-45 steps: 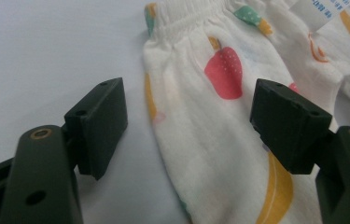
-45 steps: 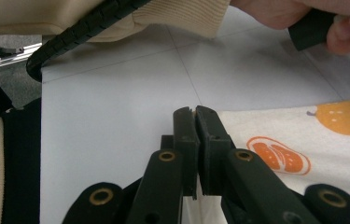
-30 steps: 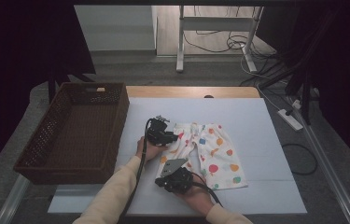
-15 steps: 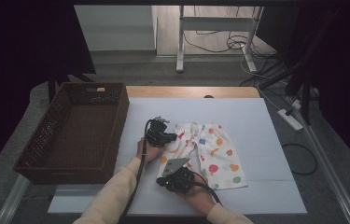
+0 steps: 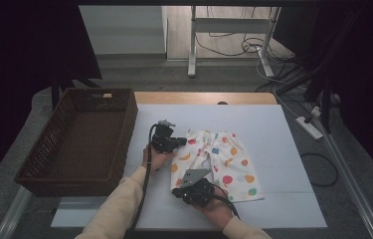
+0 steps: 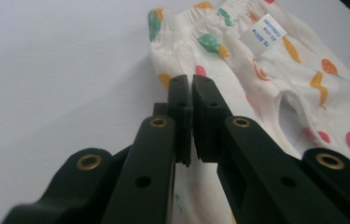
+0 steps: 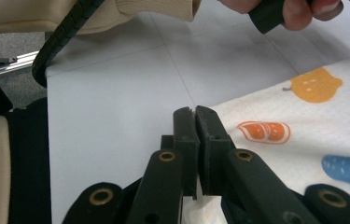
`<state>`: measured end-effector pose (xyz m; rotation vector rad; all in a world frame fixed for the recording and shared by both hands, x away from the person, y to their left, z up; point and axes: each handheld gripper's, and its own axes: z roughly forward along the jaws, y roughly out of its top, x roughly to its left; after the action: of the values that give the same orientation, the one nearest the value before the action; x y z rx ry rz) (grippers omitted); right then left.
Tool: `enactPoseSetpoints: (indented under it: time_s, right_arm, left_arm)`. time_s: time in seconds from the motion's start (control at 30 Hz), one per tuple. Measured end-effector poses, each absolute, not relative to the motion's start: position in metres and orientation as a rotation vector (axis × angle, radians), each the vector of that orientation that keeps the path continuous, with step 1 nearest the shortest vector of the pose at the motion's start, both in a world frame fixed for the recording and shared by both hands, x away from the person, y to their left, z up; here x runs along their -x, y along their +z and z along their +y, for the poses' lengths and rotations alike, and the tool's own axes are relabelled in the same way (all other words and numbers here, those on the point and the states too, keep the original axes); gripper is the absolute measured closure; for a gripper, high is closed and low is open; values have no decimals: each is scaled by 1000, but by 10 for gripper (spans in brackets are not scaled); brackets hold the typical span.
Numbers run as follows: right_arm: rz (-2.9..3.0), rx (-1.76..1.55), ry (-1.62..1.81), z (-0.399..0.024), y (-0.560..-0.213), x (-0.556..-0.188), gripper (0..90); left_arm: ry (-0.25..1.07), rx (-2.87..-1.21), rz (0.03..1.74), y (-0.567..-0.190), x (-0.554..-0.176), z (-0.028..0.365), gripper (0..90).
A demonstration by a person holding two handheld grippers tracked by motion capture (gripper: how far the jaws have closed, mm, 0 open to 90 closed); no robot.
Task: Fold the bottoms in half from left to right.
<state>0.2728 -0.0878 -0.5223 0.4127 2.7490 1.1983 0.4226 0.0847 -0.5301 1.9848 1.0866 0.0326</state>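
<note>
A small pair of white pants point(image 5: 221, 159) printed with coloured shapes lies flat on the white table top point(image 5: 273, 129), waistband away from me. My left gripper point(image 5: 180, 142) is at the waistband's left corner. In the left gripper view its jaws point(image 6: 191, 84) are shut together over the left edge of the pants point(image 6: 266, 79), with cloth pinched low between them. My right gripper point(image 5: 176, 189) is at the near left leg hem. In the right gripper view it point(image 7: 195, 112) is shut on the edge of the pants point(image 7: 303, 140).
A dark wicker basket point(image 5: 124, 124) stands at the left, close to the left hand. White table surface stretches to the right of and behind the pants. A wooden strip point(image 5: 204, 97) marks the far edge. Cables lie on the floor beyond.
</note>
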Motion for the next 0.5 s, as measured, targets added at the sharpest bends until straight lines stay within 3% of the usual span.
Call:
enactPoseSetpoints:
  time_s: [0.5]
  right_arm:
    - [2699,-475,1215,-118,-511,-267,870]
  left_arm:
    - [14,-1954,1062,-521,-421,81,862]
